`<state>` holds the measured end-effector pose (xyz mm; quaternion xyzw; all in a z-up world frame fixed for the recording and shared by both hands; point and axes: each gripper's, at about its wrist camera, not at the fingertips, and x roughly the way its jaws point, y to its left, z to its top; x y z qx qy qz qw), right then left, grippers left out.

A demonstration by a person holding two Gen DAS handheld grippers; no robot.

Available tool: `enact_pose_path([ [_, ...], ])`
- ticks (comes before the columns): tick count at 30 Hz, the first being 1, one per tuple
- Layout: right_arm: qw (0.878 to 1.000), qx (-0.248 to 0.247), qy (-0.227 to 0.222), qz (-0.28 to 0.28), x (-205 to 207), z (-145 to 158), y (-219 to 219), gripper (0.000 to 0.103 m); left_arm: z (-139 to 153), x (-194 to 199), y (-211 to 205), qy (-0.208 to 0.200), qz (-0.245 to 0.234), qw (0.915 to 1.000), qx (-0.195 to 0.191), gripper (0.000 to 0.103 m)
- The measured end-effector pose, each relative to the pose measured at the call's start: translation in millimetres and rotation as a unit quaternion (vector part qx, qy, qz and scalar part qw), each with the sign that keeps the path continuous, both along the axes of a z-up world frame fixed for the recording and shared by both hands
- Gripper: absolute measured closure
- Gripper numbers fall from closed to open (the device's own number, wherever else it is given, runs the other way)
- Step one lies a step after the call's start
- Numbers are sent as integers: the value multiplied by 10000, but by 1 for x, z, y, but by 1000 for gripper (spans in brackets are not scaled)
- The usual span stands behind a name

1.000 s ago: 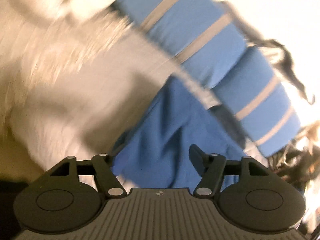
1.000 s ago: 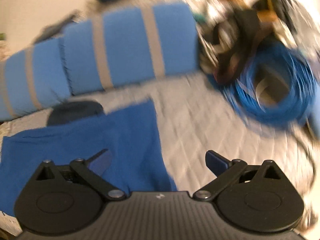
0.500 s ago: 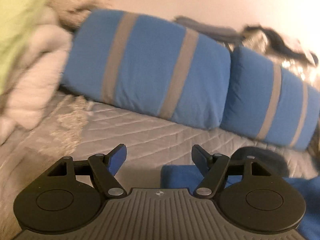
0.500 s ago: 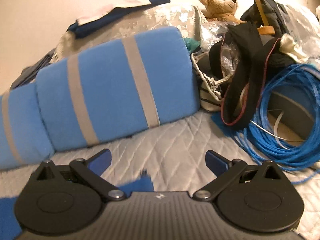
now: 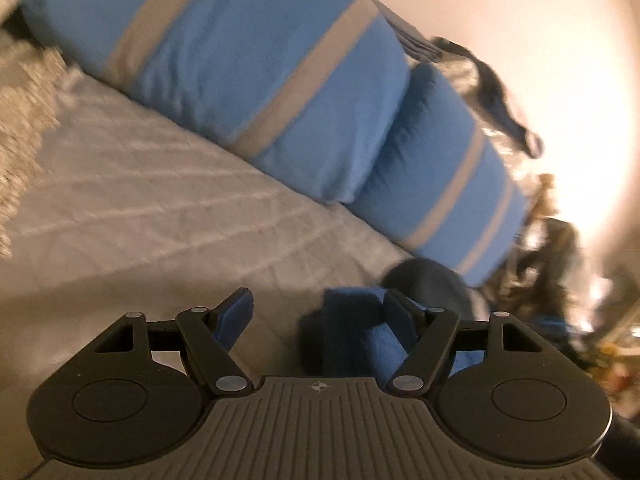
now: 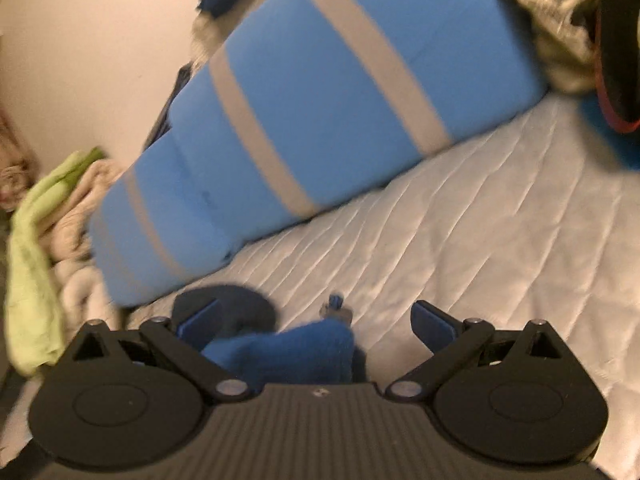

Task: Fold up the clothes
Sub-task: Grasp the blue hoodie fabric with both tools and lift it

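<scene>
My left tool point(image 5: 320, 312) stands released, jaws wide over the quilted bed point(image 5: 160, 208). The blue garment point(image 5: 352, 320) lies bunched on the bed under its right finger, a fold reaching into the gap between the fingers; the left finger is clear of it. No pad presses cloth.

My right tool point(image 6: 320, 320) is also released, jaws wide. Here the blue garment point(image 6: 296, 348) sits low between the fingers, toward the left one, close against the tool body. Whether it touches the left pad, I cannot tell.

Both views show two blue pillows with grey stripes point(image 5: 256, 60) against the wall and a dark round object point(image 6: 236, 304) just beyond the garment. Only the right view shows the green cloth point(image 6: 32, 240) on pale bedding past the pillows. Only the left view shows blurred clutter point(image 5: 552, 264) at the pillows' other end.
</scene>
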<state>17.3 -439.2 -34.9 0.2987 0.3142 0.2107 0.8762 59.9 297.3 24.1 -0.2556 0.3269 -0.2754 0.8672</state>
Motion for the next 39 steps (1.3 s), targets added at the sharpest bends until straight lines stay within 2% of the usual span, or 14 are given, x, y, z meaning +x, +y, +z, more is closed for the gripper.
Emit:
enact_pose_path([
  [3,9991,47,30,416,3,-7,1,0,-6,4,-8,7,-436,9990,-7,32],
  [6,9980,35,-60,626,1,-10,2,0,-9,9,-20,-17,-579,9983,83,32],
  [9,9967,18,-188,794,-1,-12,2,2,-6,9,-33,-222,-747,9967,238,33],
  [14,9943,-269,-507,899,-6,-8,2,11,0,8,-46,-449,-870,9942,447,33],
  [15,9937,-347,-544,922,-6,-8,4,13,1,7,-47,-493,-849,9940,492,36],
  [17,9921,-504,-617,966,-7,-6,6,22,3,5,-47,-576,-796,9935,573,46],
  [18,9913,-545,-652,1008,-7,-5,8,26,4,4,-46,-615,-759,9934,607,54],
  [19,9907,-581,-654,1038,-7,-4,10,39,5,3,-45,-652,-719,9932,639,66],
  [20,9903,-617,-647,1065,-7,-3,12,50,7,2,-45,-704,-704,9927,675,69],
  [21,9906,-663,-653,1007,-7,-1,13,55,9,1,-44,-758,-695,9922,710,76],
  [23,9918,-701,-656,837,-8,2,12,78,14,-2,-45,-876,-684,9909,765,80],
  [25,9928,-653,-745,676,-9,8,9,85,20,-6,-46,-1019,-666,9897,747,83],
  [34,9914,-182,-1247,339,-18,35,-5,89,55,-16,-36,-1687,-392,9848,79,85],
  [39,9911,-118,-1319,116,-15,41,-6,90,60,-12,-46,-1710,-208,9846,299,85],
])
